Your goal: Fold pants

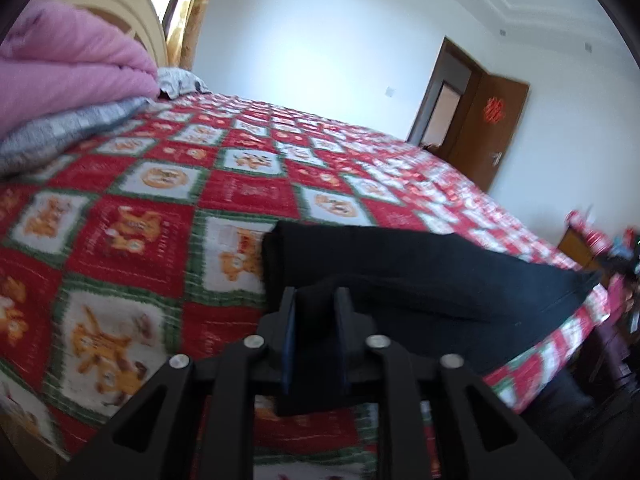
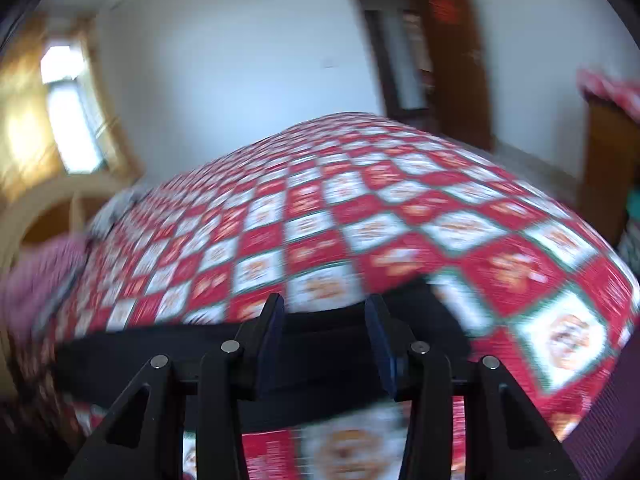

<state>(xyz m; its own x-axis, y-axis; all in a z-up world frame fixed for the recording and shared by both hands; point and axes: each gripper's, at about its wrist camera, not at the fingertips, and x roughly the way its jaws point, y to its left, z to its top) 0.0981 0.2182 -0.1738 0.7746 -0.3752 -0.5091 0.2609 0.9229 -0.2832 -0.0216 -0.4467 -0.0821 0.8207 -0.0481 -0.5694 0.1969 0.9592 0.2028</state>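
Checkered quilted bedspread, left gripper pinching black pants, right gripper fingers wide.

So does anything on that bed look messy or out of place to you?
Nothing looks spilled or damaged. The black pants lie flat in a long strip near the edge of the checked bedspread, one end pinched in the left gripper. A pink blanket is heaped by the headboard.
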